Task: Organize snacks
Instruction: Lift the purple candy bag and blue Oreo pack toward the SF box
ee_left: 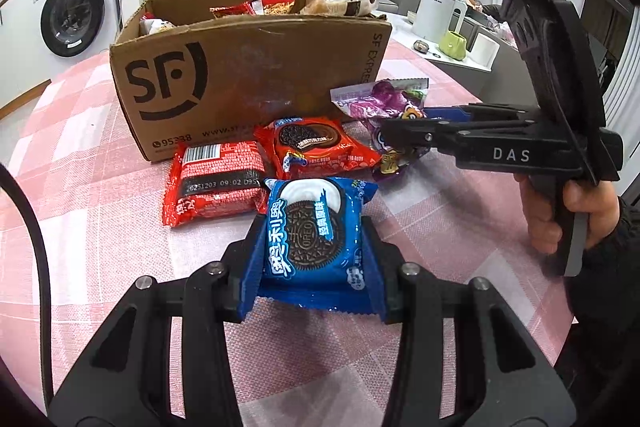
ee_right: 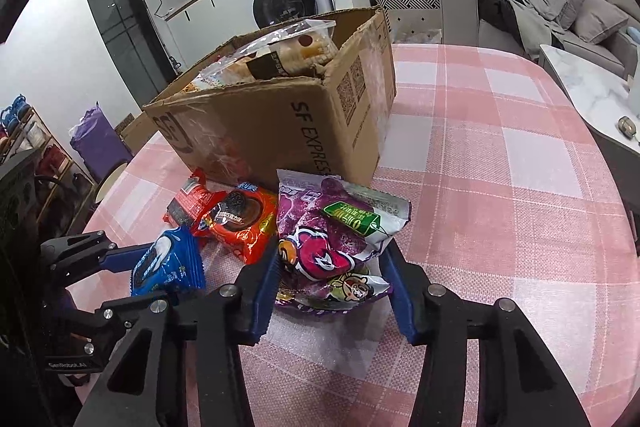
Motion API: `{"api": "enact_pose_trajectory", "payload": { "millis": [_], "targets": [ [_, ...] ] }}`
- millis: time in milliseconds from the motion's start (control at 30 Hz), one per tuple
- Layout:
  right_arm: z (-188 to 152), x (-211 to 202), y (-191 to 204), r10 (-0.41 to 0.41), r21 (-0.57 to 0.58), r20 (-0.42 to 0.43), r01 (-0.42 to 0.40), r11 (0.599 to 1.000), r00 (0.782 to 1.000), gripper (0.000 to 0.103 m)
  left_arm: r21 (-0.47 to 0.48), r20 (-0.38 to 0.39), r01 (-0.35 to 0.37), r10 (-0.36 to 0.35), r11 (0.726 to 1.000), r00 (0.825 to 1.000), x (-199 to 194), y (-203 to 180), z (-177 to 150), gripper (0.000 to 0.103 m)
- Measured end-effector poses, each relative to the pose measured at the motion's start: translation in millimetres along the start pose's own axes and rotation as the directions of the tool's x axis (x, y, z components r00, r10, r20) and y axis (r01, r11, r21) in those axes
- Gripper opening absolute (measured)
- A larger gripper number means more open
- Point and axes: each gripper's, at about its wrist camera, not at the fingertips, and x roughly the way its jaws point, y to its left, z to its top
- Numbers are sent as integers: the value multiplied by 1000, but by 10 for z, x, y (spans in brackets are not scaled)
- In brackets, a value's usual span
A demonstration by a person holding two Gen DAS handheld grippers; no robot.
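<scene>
A blue Oreo pack [ee_left: 310,239] sits between the left gripper's [ee_left: 312,267] fingers. A purple snack bag [ee_right: 332,247] lies between the right gripper's [ee_right: 332,291] fingers.

Pink-and-white checked tablecloth [ee_left: 100,131] covering table. Brown cardboard box [ee_left: 248,83] showing black SF logo. Blue Oreo pack [ee_left: 312,239] showing white lettering, black cookie. Orange-red Oreo pack [ee_left: 316,147], red snack pack [ee_left: 216,183] sitting beyond. Purple candy bag [ee_right: 336,243] displaying green label.

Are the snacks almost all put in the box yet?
Partly. Some snacks already sit inside the cardboard box. The left gripper brackets the blue Oreo pack; the right gripper brackets the purple snack bag. Two red packs wait on the table.
</scene>
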Motion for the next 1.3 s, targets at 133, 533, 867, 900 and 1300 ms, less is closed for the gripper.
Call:
{"api": "enact_pose_trajectory", "payload": {
  "millis": [133,533,867,900,1300],
  "targets": [
    [7,-70,5,1,1,12,-1,1000,1000,50,-3,15,-1,1,1000,1000,-65,21,-25,41],
    [8,-343,61,25,-2,66,-25,1000,998,50,-12,75,-2,3,1000,997,-351,35,-29,41],
    [68,-572,163,46,-19,120,-44,999,992,50,-37,134,-20,25,999,991,-607,72,15,41],
    [76,-602,178,48,-20,130,-45,999,990,50,-40,140,-24,29,999,990,-623,74,26,41],
    [126,-828,359,57,-34,185,-52,998,981,50,-70,203,-62,75,996,976,-873,113,105,41]
  ]
}}
